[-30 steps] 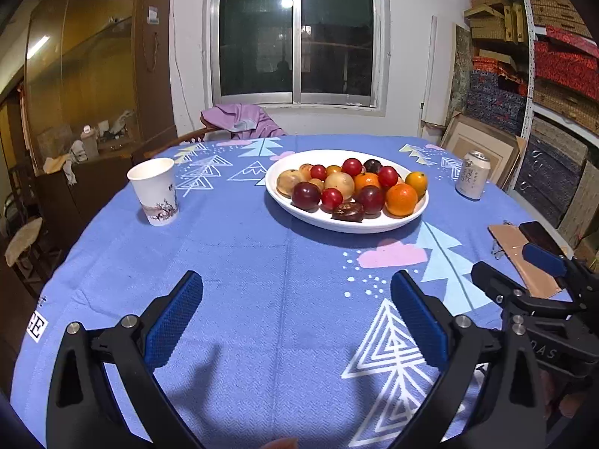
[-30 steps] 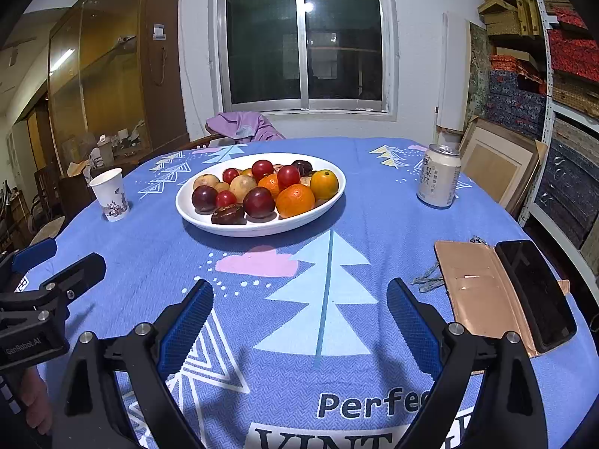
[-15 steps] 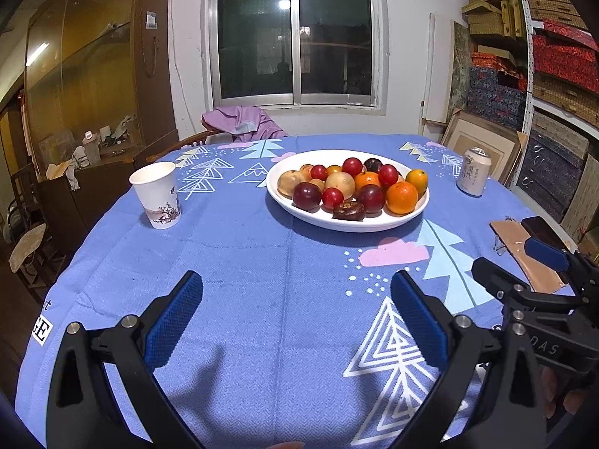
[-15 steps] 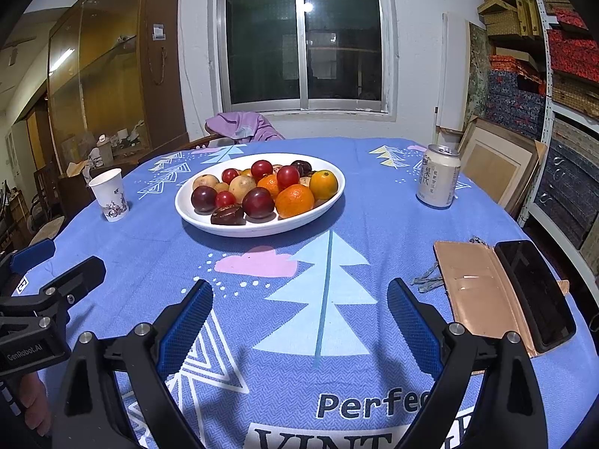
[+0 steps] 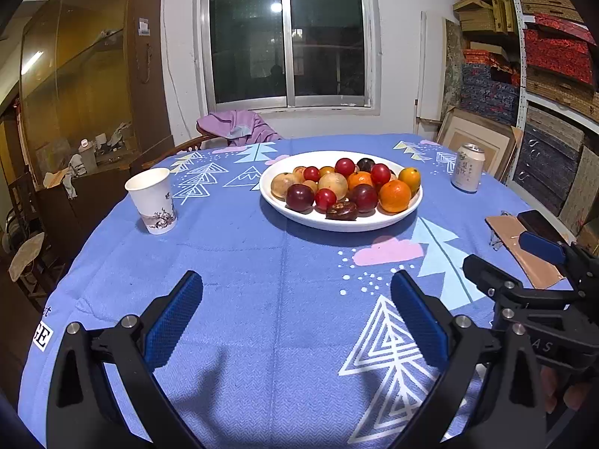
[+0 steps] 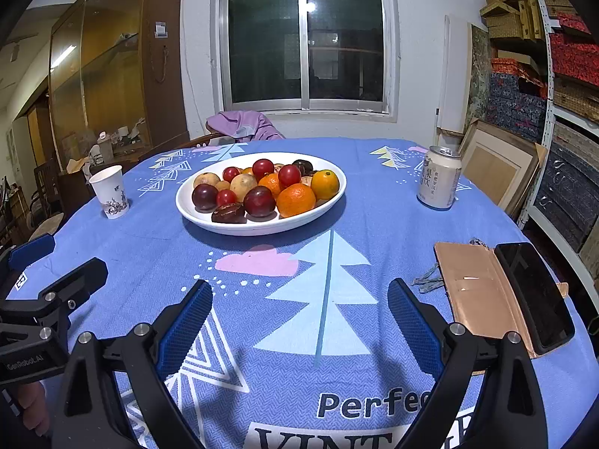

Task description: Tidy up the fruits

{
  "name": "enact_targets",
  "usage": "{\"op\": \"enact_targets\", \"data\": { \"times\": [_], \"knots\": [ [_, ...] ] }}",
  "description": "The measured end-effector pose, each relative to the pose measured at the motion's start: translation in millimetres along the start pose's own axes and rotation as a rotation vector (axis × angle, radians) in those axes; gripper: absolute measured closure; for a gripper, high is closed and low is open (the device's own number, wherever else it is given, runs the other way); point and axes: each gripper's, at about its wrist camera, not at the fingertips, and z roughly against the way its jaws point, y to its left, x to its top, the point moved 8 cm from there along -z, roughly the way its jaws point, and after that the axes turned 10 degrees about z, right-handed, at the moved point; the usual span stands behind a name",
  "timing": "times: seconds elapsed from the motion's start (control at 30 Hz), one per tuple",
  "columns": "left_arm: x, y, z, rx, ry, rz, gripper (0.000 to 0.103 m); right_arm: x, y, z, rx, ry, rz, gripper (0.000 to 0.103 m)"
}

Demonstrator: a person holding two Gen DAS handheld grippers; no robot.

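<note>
A paper cup (image 5: 151, 202) stood on the left of the blue-clothed counter (image 5: 239, 299), and a drink can (image 6: 438, 177) stood upright far right. A phone (image 6: 533, 295) lay in its open tan case (image 6: 479, 295) near the right edge. A purple garment (image 6: 243, 127) draped the far chair below the window (image 6: 307, 37).

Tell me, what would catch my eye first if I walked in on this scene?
Most likely the white plate heaped with red, orange and tan fruit, set mid-table on a bright blue tablecloth printed with trees. Next, the blue-padded fingers of the right gripper and the left gripper, both spread open low in the foreground, holding nothing. A paper cup stands left of the plate, a drink can right.
</note>
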Motion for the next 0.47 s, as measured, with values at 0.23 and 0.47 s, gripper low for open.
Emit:
{"op": "enact_targets", "data": {
  "times": [0.23, 0.47],
  "knots": [
    [0.6, 2.4, 2.7, -0.008, -0.016, 0.025, 0.004, 0.5, -1.0, 0.1, -0.001, -0.003, -0.005, 0.007],
    [2.0, 3.0, 3.7, 0.007, -0.023, 0.008, 0.004, 0.6, -1.8, 0.3, -0.002, -0.003, -0.005, 0.007]
  ]
}}
